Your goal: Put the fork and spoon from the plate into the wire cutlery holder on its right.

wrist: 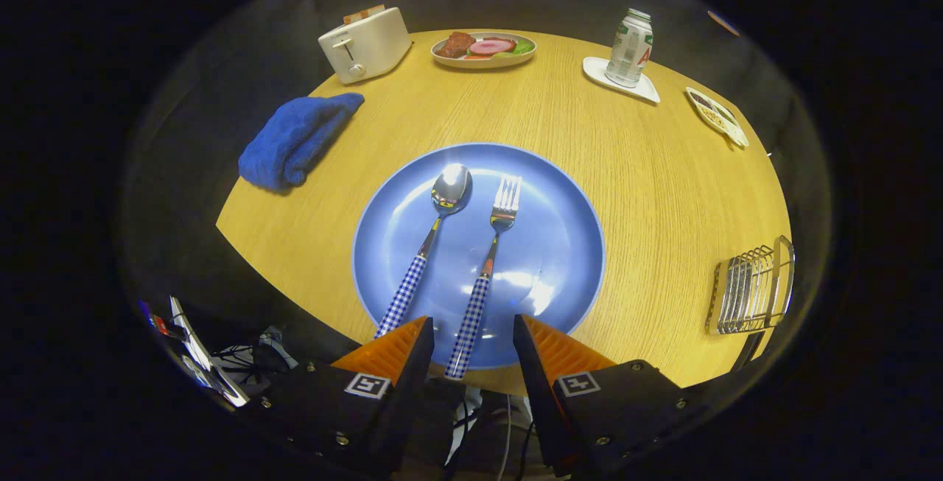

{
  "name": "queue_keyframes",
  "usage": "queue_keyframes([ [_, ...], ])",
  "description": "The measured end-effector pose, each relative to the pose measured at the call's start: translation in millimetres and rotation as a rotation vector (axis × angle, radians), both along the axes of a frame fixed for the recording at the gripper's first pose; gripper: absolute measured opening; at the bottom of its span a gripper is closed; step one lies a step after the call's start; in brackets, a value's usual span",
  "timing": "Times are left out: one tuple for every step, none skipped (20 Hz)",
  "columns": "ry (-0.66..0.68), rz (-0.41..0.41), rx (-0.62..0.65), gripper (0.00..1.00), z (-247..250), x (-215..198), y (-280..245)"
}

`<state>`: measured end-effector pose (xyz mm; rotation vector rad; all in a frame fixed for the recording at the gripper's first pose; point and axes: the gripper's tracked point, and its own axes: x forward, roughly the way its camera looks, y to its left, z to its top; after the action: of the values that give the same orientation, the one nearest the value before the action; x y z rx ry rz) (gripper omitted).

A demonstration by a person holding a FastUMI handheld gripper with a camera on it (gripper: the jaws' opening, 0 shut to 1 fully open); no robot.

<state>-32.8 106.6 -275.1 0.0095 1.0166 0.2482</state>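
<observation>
Currently the jaws (471,334) stand wide apart and grip nothing, with the fork (488,267) handle's near end between them. Left of it, the spoon (427,241) shares the blue plate (567,245). The wire cutlery holder (751,288) sits far right on the tabletop (648,171).

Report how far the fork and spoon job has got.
Nothing is done yet: the spoon and fork both lie on the blue plate, and the wire cutlery holder to its right has nothing in it. In hand: the gripper is open, its fingers straddling the fork's checked handle end without pressing it. Left: both pieces still need moving.
</observation>
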Motion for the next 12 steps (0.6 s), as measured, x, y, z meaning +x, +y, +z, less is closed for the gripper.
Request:
queue_keyframes([
  [0.004,0.009,0.013,0.68,-2,4,4],
  [0.014,0.001,0.011,0.53,5,-1,2],
  [0.022,-0.003,0.002,0.38,-5,2,0],
  [0.038,-0.009,-0.004,0.23,-9,3,-2],
  [0.057,-0.013,-0.007,0.23,-11,0,-2],
  [0.06,-0.013,-0.005,0.23,-12,2,-1],
  [0.068,-0.017,-0.01,0.23,-14,1,-3],
  [0.079,-0.008,-0.014,0.07,-14,0,-2],
  [0.078,-0.005,-0.012,0.07,-12,0,-3],
  [0.07,-0.006,-0.012,0.06,-9,2,-5],
  [0.063,0.001,-0.022,0.07,-6,3,-7],
  [0.05,0.008,-0.037,0.07,-2,7,-11],
])
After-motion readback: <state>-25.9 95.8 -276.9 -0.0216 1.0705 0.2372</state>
